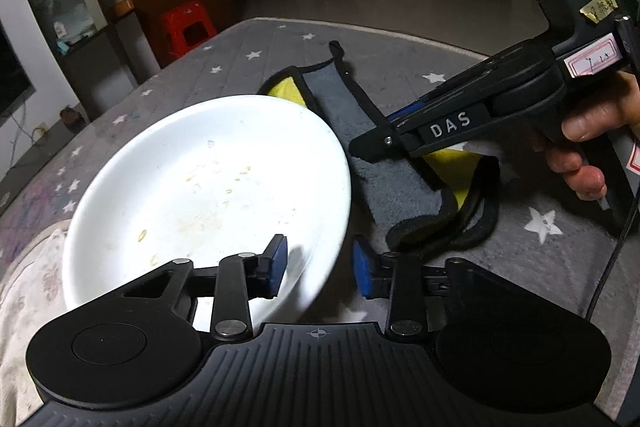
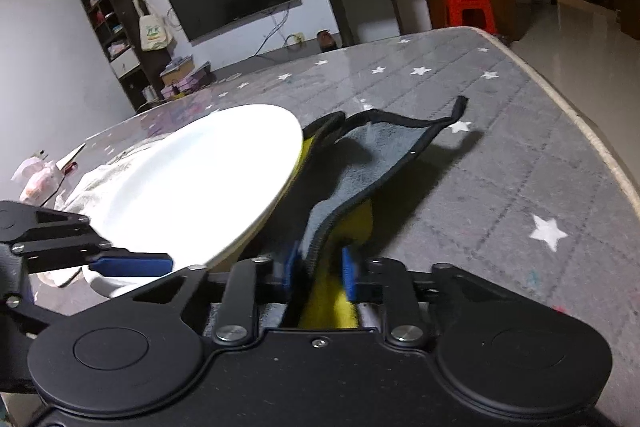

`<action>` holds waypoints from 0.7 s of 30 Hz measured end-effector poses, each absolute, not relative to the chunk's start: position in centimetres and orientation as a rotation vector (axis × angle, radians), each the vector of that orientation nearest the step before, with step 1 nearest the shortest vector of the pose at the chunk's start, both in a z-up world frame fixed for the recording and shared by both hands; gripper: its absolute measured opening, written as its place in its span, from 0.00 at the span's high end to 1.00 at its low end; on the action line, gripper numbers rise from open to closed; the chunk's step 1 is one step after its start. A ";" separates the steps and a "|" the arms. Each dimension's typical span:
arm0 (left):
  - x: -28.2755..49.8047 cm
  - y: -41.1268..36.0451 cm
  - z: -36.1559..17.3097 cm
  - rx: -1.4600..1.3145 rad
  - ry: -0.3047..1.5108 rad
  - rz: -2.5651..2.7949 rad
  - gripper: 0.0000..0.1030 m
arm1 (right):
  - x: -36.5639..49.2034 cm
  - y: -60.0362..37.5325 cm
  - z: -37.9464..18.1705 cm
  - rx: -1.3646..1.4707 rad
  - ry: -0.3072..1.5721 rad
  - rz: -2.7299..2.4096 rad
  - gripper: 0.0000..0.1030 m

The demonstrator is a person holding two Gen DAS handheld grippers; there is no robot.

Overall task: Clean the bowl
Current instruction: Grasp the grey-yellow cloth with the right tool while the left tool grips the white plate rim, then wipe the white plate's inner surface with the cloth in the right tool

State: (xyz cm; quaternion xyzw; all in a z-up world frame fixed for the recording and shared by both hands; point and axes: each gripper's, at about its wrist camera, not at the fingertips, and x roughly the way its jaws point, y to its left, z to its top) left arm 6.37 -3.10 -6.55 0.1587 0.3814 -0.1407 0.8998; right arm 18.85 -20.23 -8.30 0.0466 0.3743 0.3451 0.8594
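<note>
A shallow white bowl (image 1: 208,187) with yellowish food smears is tilted up off the table; it also shows in the right wrist view (image 2: 200,187). My left gripper (image 1: 318,267) is shut on its near rim, one pad inside and one outside. My right gripper (image 2: 318,267) is shut on a grey and yellow cloth (image 2: 360,163) with black edging, which lies just right of the bowl. In the left wrist view the right gripper (image 1: 370,151) comes in from the right over the cloth (image 1: 352,115), close to the bowl's rim.
The table (image 2: 520,155) has a grey cover with white stars. A pale patterned cloth (image 1: 28,283) lies under the bowl at the left. Small packets (image 2: 36,183) sit at the table's far left. A red stool (image 2: 468,7) stands beyond the table.
</note>
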 end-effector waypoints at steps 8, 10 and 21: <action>7.5 -3.2 -6.8 0.338 0.770 -0.320 0.75 | 20.8 -20.0 -8.9 0.139 0.786 0.760 0.84; 7.6 -3.2 -6.8 0.336 0.770 -0.327 0.75 | 21.6 -19.9 -9.1 0.165 0.795 0.769 0.85; 6.4 -1.9 -6.0 0.293 0.784 -0.385 0.77 | 25.0 -20.9 -10.4 0.362 0.860 0.834 0.87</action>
